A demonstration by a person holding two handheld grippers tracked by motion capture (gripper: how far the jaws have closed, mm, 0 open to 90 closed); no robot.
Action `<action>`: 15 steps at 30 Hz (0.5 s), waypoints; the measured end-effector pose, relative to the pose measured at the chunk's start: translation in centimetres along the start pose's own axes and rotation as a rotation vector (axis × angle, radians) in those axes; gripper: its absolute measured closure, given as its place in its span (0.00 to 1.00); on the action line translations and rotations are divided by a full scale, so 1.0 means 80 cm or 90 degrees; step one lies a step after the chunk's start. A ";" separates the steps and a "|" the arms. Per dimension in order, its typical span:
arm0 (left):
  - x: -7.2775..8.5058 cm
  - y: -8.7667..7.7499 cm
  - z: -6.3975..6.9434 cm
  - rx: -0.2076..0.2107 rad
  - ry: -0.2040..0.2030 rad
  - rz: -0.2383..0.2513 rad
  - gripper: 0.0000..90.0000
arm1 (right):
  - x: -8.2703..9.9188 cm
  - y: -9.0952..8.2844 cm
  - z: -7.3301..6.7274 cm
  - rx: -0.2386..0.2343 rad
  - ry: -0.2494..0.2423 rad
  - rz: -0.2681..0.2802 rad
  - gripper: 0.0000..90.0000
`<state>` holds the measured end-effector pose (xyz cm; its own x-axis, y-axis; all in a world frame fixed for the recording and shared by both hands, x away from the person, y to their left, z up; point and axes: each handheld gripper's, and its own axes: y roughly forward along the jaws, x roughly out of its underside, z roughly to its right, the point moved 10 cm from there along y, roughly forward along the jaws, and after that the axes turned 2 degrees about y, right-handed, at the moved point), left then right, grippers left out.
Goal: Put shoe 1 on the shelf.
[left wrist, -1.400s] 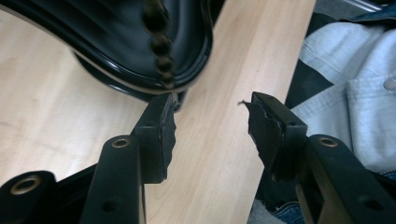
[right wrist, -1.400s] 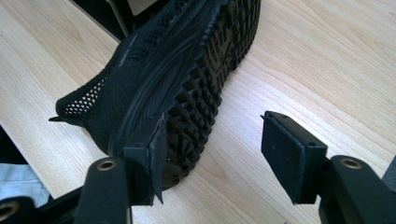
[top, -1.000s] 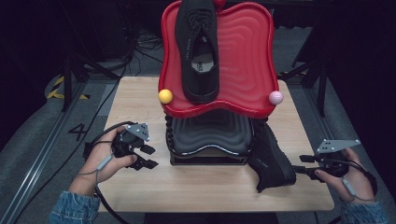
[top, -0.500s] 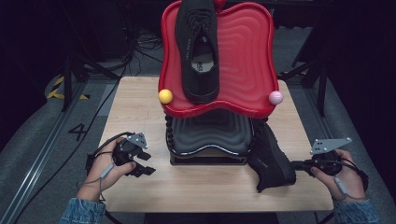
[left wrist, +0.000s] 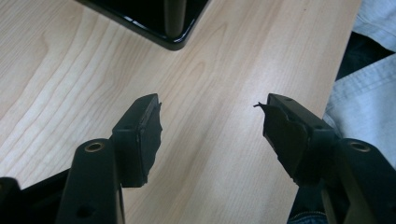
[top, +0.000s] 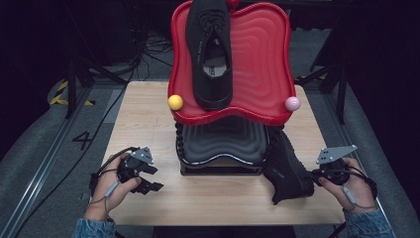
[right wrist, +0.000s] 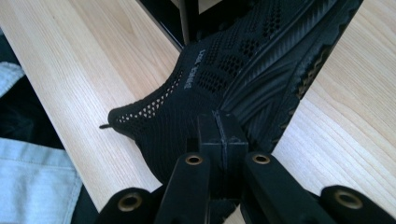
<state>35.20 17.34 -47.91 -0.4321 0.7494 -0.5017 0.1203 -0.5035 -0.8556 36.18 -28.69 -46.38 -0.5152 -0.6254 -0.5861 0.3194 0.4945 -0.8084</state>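
A black shoe [top: 210, 49] lies on the red top tray [top: 257, 59] of a two-tier rack. A second black shoe [top: 287, 171] [right wrist: 243, 70] lies on its side on the wooden table [top: 143, 119], leaning against the rack's right corner. My right gripper [top: 314, 174] [right wrist: 222, 133] is shut, its pads together right at that shoe's heel; whether fabric is pinched I cannot tell. My left gripper [top: 154, 178] [left wrist: 210, 121] hovers low over bare wood left of the rack. It is open, its jaws have just been opening, and nothing is between them.
Under the red tray sits a black tray [top: 223, 141] on a black base [left wrist: 173, 28]. A yellow ball [top: 175, 102] and a pink ball [top: 292, 103] cap the red tray's front corners. Stands and cables surround the table on the dark floor.
My left hand has sunk and come toward the table's near edge, its jaws wider apart. The right gripper has shifted slightly left, up to the shoe's heel.
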 end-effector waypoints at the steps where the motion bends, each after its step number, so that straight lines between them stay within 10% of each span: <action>1: 0.002 0.001 -0.001 -0.005 -0.007 0.004 0.41 | 0.000 0.000 0.001 0.002 0.000 0.000 1.00; 15: 0.018 0.017 0.000 -0.019 -0.033 -0.021 0.35 | 0.006 -0.009 0.016 0.025 0.019 0.011 1.00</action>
<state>34.73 17.75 -49.80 -0.4818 0.7420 -0.4662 0.1318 -0.4646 -0.8756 36.73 -30.13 -46.13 -0.5326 -0.5980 -0.5989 0.3589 0.4813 -0.7997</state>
